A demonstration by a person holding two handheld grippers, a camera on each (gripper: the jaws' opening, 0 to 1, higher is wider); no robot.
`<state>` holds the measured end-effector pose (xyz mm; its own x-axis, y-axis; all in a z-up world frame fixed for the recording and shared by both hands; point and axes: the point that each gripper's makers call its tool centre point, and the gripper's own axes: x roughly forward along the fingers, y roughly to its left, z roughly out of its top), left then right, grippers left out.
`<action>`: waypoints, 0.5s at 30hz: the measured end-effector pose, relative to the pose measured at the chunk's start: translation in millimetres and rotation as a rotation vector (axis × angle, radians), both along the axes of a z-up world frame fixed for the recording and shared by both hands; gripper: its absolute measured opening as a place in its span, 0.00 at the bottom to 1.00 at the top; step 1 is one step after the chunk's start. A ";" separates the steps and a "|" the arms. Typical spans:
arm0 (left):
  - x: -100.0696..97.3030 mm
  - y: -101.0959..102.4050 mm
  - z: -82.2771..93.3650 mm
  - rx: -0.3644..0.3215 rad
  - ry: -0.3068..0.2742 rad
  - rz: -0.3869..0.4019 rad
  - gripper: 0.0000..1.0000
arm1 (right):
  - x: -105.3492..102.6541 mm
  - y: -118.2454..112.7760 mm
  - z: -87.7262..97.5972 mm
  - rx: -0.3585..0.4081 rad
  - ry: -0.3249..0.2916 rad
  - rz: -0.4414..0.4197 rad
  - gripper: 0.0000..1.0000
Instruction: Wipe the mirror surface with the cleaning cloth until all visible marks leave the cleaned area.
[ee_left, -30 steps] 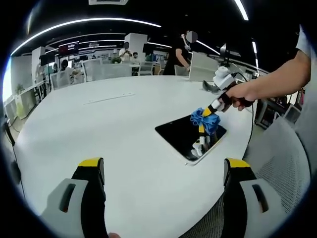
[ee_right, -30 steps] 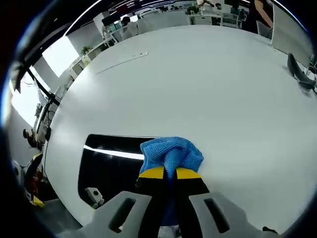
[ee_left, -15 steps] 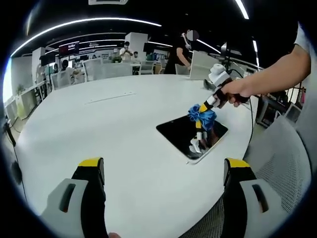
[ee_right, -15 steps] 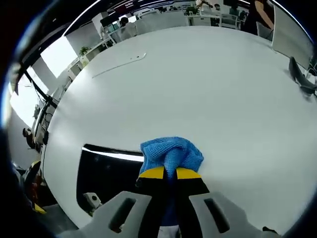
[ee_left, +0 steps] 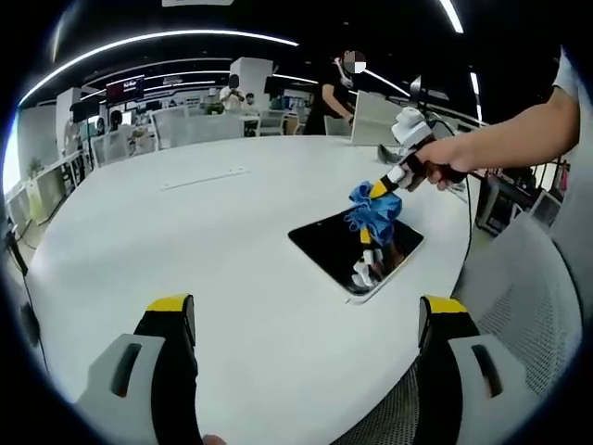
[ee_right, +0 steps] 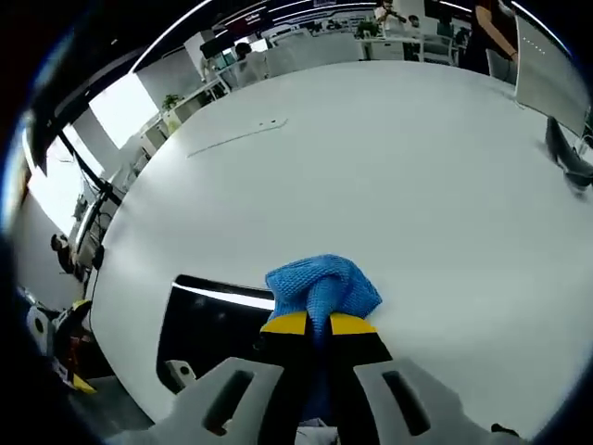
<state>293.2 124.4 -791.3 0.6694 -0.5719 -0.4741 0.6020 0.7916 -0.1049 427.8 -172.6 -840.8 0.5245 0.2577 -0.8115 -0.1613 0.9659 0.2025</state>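
White and round, the desk [ee_left: 185,250] carries one dark mirror [ee_left: 338,248] near its edge. One blue cleaning cloth [ee_right: 321,286] is pinched in the right gripper's [ee_right: 321,324] closed jaws, bunched over the mirror's far corner. Left gripper [ee_left: 306,315] hovers well back, jaws spread wide and empty

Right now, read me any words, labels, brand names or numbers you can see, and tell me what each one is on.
None can be read.
Wall screen: reddish marks, too small and blurred to read.
Mirror, cleaning cloth, table: no text on them.
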 end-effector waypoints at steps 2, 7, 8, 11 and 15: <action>0.0 0.1 0.3 -0.001 -0.001 0.000 0.99 | -2.0 -2.1 2.8 0.004 0.003 0.003 0.01; -1.7 -1.8 -1.7 -0.001 0.010 -0.011 0.99 | -2.9 -20.3 17.3 0.015 -0.011 -0.014 0.01; -1.8 -1.9 -1.6 -0.001 0.009 -0.011 0.99 | -3.0 -23.0 21.0 0.022 -0.014 -0.018 0.01; -1.3 -1.2 -0.9 -0.003 0.007 -0.006 0.99 | -5.6 -32.5 34.3 0.028 -0.028 -0.022 0.01; -1.7 -1.9 -0.9 -0.001 0.007 -0.009 0.99 | -11.9 -46.9 52.4 0.054 -0.042 -0.037 0.01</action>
<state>291.4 122.4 -792.1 0.6608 -0.5784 -0.4784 0.6085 0.7859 -0.1097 415.9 -219.5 -788.4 0.5681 0.2800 -0.7738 -0.1350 0.9593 0.2480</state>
